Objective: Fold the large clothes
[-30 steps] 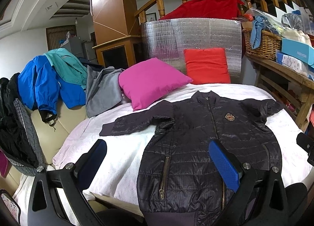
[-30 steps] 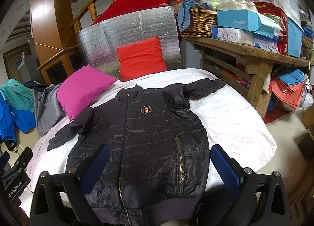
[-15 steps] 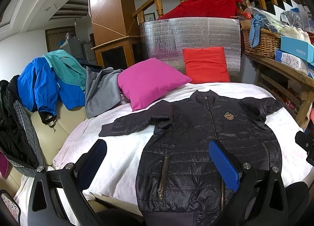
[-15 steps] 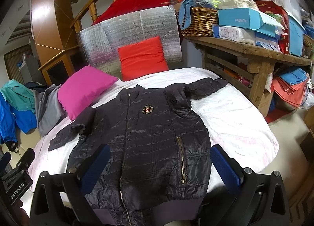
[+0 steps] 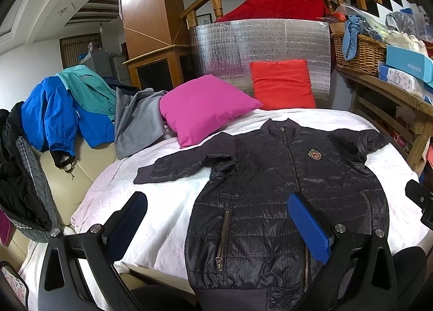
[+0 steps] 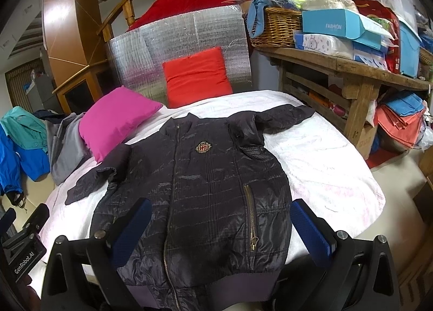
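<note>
A black quilted jacket [image 5: 286, 192] lies front up and zipped on a white blanket [image 5: 167, 202], sleeves spread to both sides; it also shows in the right wrist view [image 6: 205, 192]. My left gripper [image 5: 219, 219] is open and empty, held above the jacket's lower left side. My right gripper [image 6: 222, 224] is open and empty above the jacket's hem. Neither touches the cloth.
A pink pillow [image 5: 205, 108] and a red pillow [image 5: 281, 86] lie at the back before a silver foil sheet [image 5: 259, 40]. Blue, teal and grey clothes [image 5: 81, 111] are piled at left. A cluttered wooden bench [image 6: 351, 67] stands at right.
Both grippers have drifted slightly; the jacket sits a little lower and nearer in view. Nothing was grasped or moved.
</note>
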The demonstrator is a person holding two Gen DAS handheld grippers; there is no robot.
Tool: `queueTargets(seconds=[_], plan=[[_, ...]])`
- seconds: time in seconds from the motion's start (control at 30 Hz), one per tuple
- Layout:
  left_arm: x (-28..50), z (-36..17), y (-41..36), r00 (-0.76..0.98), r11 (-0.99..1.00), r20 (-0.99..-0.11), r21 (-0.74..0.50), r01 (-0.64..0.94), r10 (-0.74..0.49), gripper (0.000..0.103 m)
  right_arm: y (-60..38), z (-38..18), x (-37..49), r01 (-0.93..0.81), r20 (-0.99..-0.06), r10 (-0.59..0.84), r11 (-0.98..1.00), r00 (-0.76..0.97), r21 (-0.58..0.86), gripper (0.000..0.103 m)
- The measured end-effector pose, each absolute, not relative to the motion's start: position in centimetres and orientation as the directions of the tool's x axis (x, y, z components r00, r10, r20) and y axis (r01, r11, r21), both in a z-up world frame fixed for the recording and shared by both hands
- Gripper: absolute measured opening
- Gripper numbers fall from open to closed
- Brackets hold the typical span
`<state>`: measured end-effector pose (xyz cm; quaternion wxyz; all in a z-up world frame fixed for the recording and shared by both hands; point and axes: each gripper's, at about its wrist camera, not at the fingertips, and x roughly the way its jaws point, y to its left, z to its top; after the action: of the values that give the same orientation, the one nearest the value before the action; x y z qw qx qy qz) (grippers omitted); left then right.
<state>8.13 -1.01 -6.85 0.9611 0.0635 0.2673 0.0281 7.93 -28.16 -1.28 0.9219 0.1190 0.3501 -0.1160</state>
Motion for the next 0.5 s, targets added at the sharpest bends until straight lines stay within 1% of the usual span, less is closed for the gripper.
queueTargets(seconds=[0.23,0.4,0.5], plan=[[8.7,-7.3,-1.1,0.849,0.990,-0.521,0.137,-0.018,0.087,0.103,-28.2,-1.7,8.3,0.297,-0.680,-0.131,0.946,0.722,0.133,0.103],[10.0,-8.2,-1.2,0.837,0.991,-0.541,0.137,-0.003,0.078,0.103,-28.9,-2.7,9.5,0.287,-0.697,-0.102,0.945,0.710,0.154,0.103],[13.2,-9.5,-0.7,0.796,0.995,-0.604,0.092,0.025,0.036,0.103,-31.2,-3.7,11.3,0.283,-0.714,-0.036,0.931,0.699,0.230,0.103]])
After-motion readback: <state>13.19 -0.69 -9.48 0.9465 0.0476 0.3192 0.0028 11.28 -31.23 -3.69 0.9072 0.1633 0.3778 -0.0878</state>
